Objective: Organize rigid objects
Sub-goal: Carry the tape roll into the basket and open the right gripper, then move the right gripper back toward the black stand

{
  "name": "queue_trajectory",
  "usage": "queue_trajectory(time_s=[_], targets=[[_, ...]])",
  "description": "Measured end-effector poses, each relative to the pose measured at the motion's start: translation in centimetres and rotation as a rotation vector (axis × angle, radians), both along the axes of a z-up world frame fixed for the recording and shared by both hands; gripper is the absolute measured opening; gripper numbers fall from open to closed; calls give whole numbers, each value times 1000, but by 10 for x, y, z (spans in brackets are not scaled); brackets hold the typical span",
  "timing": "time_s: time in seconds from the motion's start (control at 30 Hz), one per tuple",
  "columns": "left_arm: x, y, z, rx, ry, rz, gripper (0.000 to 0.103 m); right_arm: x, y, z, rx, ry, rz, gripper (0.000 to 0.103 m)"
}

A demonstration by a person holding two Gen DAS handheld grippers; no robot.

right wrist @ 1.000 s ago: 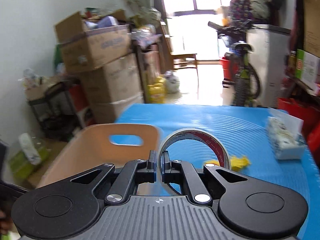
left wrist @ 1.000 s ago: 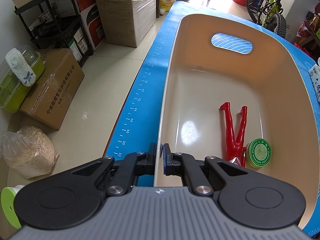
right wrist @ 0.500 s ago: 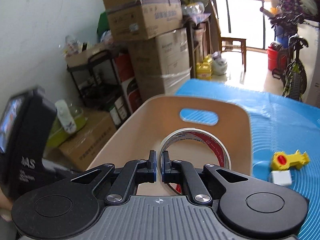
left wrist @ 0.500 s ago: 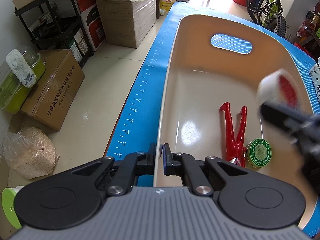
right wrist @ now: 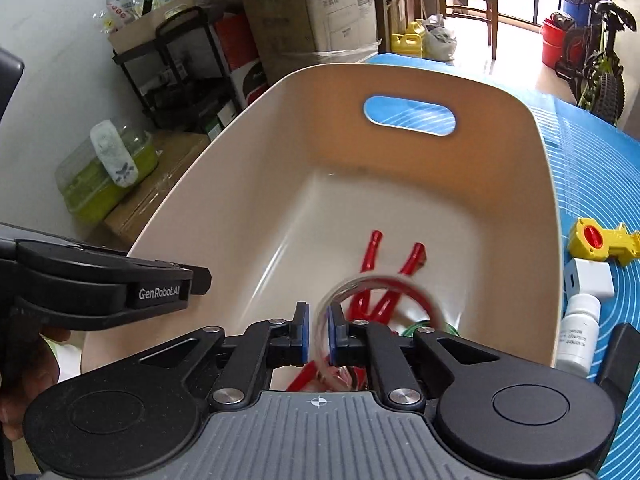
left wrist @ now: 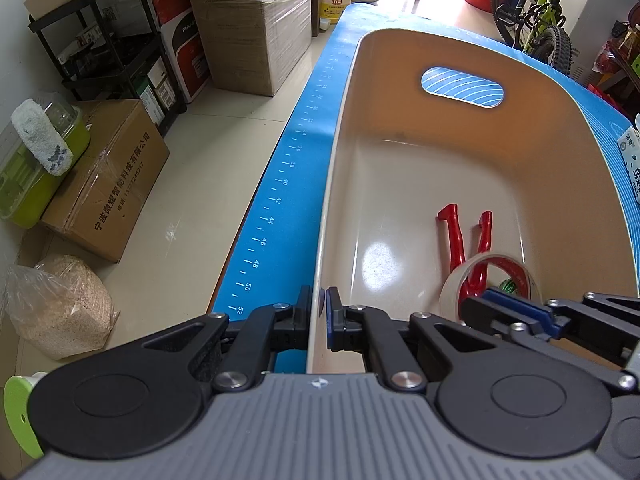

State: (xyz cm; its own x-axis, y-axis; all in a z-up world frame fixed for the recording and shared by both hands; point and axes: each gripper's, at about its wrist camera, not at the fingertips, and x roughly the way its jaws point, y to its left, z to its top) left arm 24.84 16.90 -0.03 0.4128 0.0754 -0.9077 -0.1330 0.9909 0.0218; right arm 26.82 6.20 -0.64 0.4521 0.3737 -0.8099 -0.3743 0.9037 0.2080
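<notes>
A beige basket (left wrist: 344, 128) (right wrist: 224, 168) stands on the blue mat. My left gripper (left wrist: 319, 312) is shut on its near rim. Red pliers (left wrist: 460, 240) (right wrist: 374, 264) and a green tin (left wrist: 508, 286) lie inside. My right gripper (right wrist: 316, 330) is low over the basket, its fingers slightly parted around the rim of a clear tape roll (right wrist: 384, 300), which looks blurred. In the left wrist view the roll (left wrist: 490, 272) sits over the pliers, with the right gripper (left wrist: 516, 312) beside it.
On the mat right of the basket lie a yellow toy (right wrist: 600, 242), a white adapter (right wrist: 590, 278) and a white bottle (right wrist: 578, 334). A tissue pack (left wrist: 632, 160) is at the far right. Boxes (left wrist: 108, 184) and shelves (left wrist: 120, 40) stand on the floor to the left.
My right gripper carried the tape roll from above the mat down into the basket, and its fingers have parted a little. The left gripper has not moved.
</notes>
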Motion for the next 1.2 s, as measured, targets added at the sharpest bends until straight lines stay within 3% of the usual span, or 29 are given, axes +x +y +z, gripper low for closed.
queue_trajectory(time_s=[0.03, 0.1, 0.17, 0.4, 0.57, 0.9, 1.2], targets=[[0, 0, 0, 0, 0, 0, 8, 1, -4, 2, 13, -1, -10, 24], [0, 0, 0, 0, 0, 0, 8, -2, -13, 8, 39, -7, -33, 50], [0, 0, 0, -1, 0, 0, 8, -5, -22, 19, 61, -37, -57, 58], [0, 0, 0, -3, -1, 1, 8, -21, -63, 52, 79, -148, -166, 64], [0, 0, 0, -2, -1, 1, 8, -30, -101, 54, 52, -182, -297, 68], [0, 0, 0, -3, -2, 1, 8, -46, -167, 10, -89, -167, -547, 73], [0, -1, 1, 4, -2, 4, 8, -49, -190, -41, -200, -107, -629, 73]])
